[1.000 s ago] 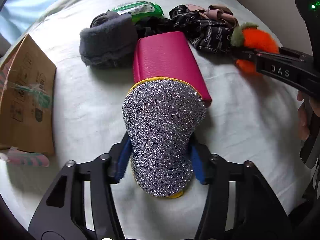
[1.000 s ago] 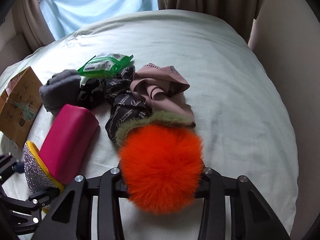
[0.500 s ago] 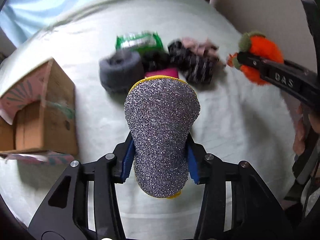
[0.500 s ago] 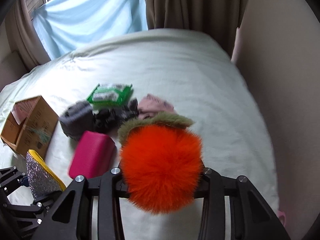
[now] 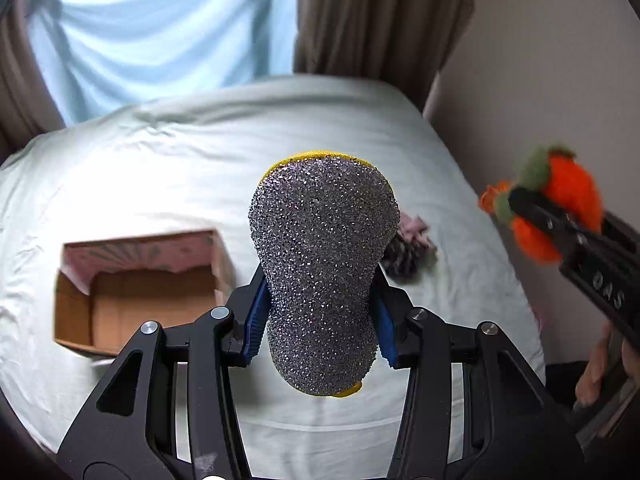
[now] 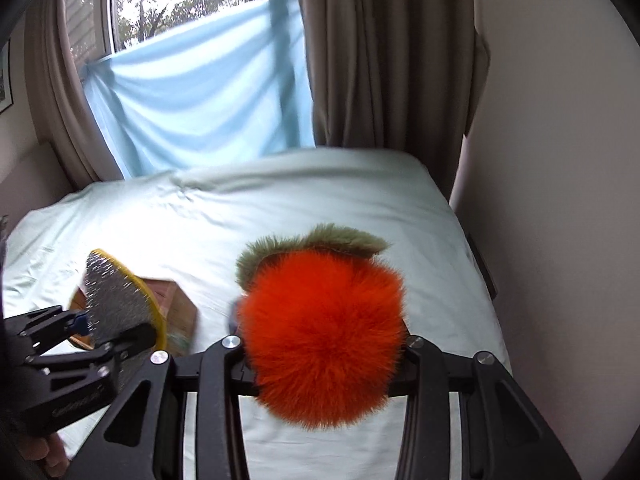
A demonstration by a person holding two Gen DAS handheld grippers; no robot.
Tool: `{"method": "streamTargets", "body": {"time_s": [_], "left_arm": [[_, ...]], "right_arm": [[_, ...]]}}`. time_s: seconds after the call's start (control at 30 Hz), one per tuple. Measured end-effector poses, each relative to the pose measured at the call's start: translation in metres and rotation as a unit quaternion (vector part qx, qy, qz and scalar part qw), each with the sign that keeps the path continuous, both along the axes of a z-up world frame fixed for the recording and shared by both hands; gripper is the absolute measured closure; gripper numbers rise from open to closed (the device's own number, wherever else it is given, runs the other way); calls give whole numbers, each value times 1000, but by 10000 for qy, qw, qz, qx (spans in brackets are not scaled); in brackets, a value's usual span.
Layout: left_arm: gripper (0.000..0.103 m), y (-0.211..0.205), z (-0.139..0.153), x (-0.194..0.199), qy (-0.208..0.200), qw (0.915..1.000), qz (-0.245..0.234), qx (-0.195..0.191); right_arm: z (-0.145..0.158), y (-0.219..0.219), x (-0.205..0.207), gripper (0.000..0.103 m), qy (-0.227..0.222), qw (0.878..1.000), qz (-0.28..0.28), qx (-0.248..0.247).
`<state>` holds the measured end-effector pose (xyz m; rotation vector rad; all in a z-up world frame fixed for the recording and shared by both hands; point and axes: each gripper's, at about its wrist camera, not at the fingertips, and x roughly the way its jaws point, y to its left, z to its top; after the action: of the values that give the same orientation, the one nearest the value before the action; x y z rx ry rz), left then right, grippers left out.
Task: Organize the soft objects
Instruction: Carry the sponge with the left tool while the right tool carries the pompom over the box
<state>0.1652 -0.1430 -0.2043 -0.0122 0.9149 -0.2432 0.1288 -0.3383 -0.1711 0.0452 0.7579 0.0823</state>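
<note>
Both grippers are held above the bed (image 5: 168,168): the left gripper (image 5: 320,312) is clamped on the glittery sponge (image 5: 324,264), the right gripper (image 6: 324,356) on the orange pompom (image 6: 324,336).

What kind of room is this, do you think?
Most likely a bedroom: a wide bed with a pale sheet fills the view, brown curtains hang behind it, and a window partly covered by a light blue cloth looks out on trees.

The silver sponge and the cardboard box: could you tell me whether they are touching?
Apart. In the left wrist view the sponge is clamped in the left gripper, held up above the bed, while the box sits on the sheet below.
</note>
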Motion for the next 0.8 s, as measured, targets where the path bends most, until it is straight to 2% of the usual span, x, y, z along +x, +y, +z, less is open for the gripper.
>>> {"method": "streamTargets", "body": {"time_s": [0.1, 0.2, 0.4, 0.57, 0.7, 0.8], "left_arm": [[61, 36, 23, -1, -72, 9998, 157, 96], [61, 81, 34, 2, 6, 9993, 366, 98], [61, 178, 42, 11, 157, 9966, 798, 122], [61, 247, 25, 24, 373, 9935, 1031, 300], [61, 292, -6, 43, 698, 9899, 1169, 390], [61, 310, -36, 61, 1062, 9862, 1204, 398]], "right_arm": [[26, 32, -6, 66, -81, 9999, -67, 50], [41, 67, -9, 66, -145, 9998, -63, 111], [42, 150, 0, 66, -25, 9998, 48, 197], [22, 215, 19, 66, 266, 9992, 181, 232], [-1, 256, 39, 66, 583, 9975, 331, 218], [-24, 282, 60, 66, 957, 9941, 441, 263]]}}
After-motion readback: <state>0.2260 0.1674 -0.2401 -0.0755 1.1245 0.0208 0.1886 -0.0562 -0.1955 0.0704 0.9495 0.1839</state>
